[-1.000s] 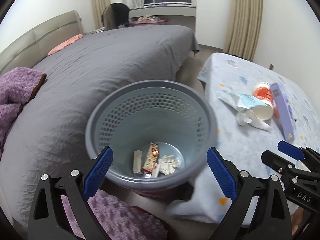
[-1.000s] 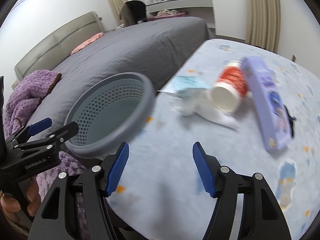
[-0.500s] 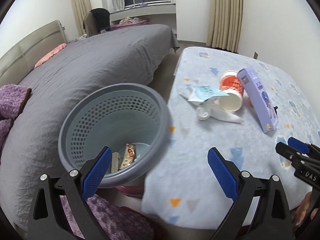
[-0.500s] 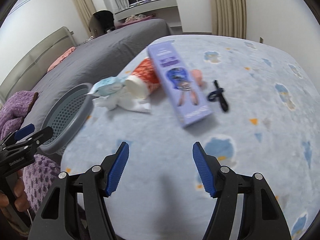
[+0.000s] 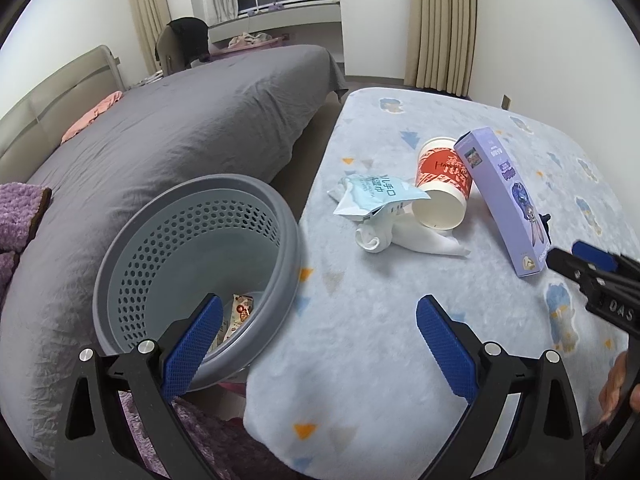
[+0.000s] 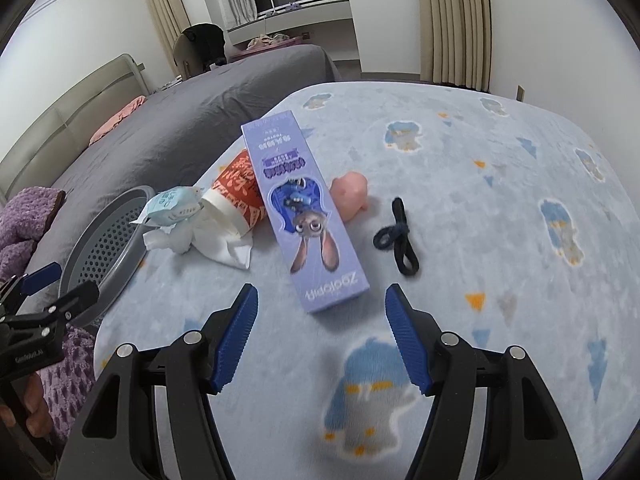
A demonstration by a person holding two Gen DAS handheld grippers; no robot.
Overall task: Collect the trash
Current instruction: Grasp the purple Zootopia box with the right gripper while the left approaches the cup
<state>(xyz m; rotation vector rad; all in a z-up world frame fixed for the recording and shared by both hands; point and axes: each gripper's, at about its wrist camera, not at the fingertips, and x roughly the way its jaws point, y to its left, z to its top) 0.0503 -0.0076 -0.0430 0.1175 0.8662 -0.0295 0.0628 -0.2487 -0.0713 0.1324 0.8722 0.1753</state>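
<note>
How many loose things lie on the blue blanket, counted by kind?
Paper cup: 1
Purple box: 1
Wipes packet: 1
White tissue: 1
Pink toy: 1
Hair tie: 1
Total: 6

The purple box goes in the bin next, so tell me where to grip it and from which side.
Grip the purple box across its narrow width near the end closest to the right claw, coming from above. It lies flat and long, its near end clear, while its far part leans against the paper cup and a pink toy. The open claw looks wide enough.
</note>
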